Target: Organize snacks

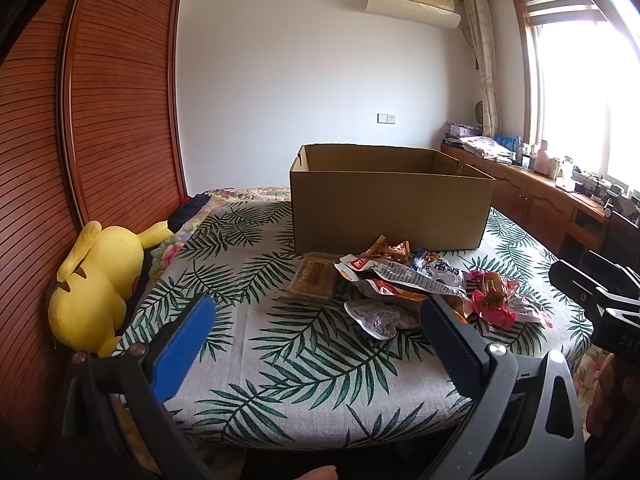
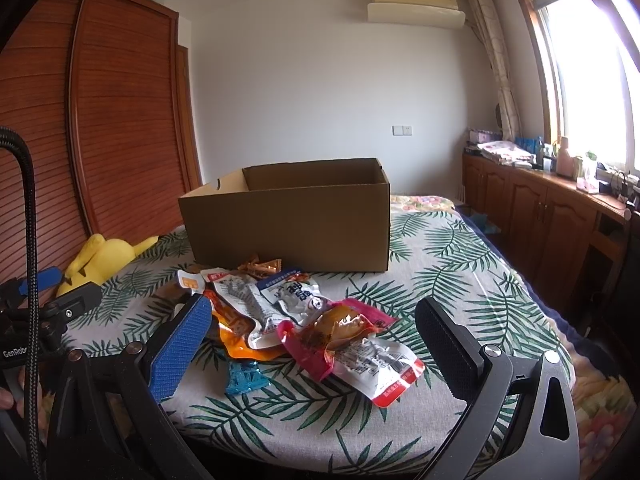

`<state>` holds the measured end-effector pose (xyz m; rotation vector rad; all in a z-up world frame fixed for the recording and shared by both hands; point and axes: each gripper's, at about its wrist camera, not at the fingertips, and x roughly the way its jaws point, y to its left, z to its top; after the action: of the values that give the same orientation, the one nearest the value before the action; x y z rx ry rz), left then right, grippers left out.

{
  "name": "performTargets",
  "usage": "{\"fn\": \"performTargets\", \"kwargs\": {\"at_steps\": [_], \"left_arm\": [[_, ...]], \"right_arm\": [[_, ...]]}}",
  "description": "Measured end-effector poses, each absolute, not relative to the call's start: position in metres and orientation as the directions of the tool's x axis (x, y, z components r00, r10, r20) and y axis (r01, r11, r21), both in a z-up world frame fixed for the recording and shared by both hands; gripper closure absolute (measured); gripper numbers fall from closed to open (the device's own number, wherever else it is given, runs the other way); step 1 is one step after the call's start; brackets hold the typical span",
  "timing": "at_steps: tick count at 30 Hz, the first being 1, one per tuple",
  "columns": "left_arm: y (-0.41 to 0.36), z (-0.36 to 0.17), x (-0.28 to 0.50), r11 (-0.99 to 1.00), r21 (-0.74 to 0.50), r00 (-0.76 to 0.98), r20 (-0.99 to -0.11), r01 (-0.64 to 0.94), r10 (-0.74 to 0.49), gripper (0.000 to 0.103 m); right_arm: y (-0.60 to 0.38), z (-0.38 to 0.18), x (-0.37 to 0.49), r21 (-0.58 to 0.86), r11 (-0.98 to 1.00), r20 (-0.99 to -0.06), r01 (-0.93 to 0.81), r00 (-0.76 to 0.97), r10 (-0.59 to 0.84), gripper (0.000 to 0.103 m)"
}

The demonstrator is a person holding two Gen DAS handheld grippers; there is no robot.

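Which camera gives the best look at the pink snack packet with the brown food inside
The right wrist view. There the pink snack packet lies whole and unobstructed between the open fingers of the right hand-held gripper, atop the snack pile. In the left wrist view the packet is farther off, at the pile's right end, partly behind a finger of the left hand-held gripper.

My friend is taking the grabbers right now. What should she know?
Left gripper: jaws open, empty.
Right gripper: jaws open, empty, pointed at the snack pile.
All snacks lie heaped on the leaf-print cloth, in front of the cardboard box.
What shows of the box's inside is bare.
Done: nothing yet.
Left: probably moving every packet into the box.
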<state>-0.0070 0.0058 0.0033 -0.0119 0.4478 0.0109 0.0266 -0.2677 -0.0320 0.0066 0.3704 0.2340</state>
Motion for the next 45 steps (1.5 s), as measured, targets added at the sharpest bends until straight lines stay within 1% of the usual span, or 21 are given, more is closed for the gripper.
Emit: {"fn": "performTargets", "kwargs": {"at_steps": [39, 45], "left_arm": [[0.0056, 0.0003, -0.0083, 1.000, -0.006, 0.900, -0.436, -0.020, 0.015, 0.000], [0.0029, -0.0036, -0.0030, 1.000, -0.014, 0.894, -0.448, -0.005, -0.002, 0.000]], "right_arm": [[-0.2734, -0.0331, 0.0265, 0.054, 0.974, -0.356, -0.220, 0.907, 0.225, 0.000], [-0.2755, -0.0356, 0.0281, 0.052, 0.974, -0.365, -0.220, 0.904, 0.224, 0.000]]}}
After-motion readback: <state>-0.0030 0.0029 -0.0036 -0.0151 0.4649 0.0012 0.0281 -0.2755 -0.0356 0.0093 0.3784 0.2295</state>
